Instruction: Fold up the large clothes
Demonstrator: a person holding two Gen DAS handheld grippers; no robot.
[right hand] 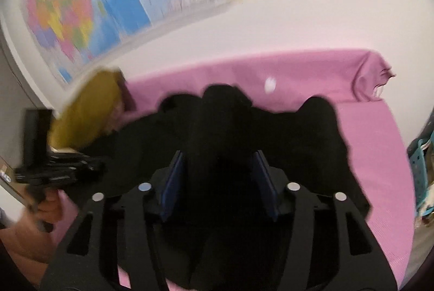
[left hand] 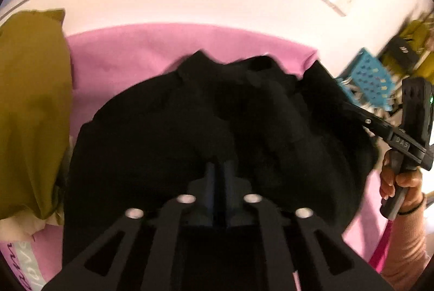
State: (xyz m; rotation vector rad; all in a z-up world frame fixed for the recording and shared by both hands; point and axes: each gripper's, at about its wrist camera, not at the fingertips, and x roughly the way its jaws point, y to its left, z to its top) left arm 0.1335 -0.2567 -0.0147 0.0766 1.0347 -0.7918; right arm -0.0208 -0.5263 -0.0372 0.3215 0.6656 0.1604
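Black hand-held gripper (left hand: 220, 171) with blue pads; peach sleeve (left hand: 407, 244).

A home bedroom: pink-sheeted bed (right hand: 312, 68), wall map (right hand: 67, 11), blue laundry basket (left hand: 369, 76).

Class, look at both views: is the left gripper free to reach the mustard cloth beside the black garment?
Probably yes. The mustard cloth lies uncovered beside the black garment, and nothing stands between it and the left gripper, whose jaws look nearly closed over the garment.

Black garment (left hand: 190, 122), crumpled, bunched in folds, lying on pink sheet (left hand: 122, 52)
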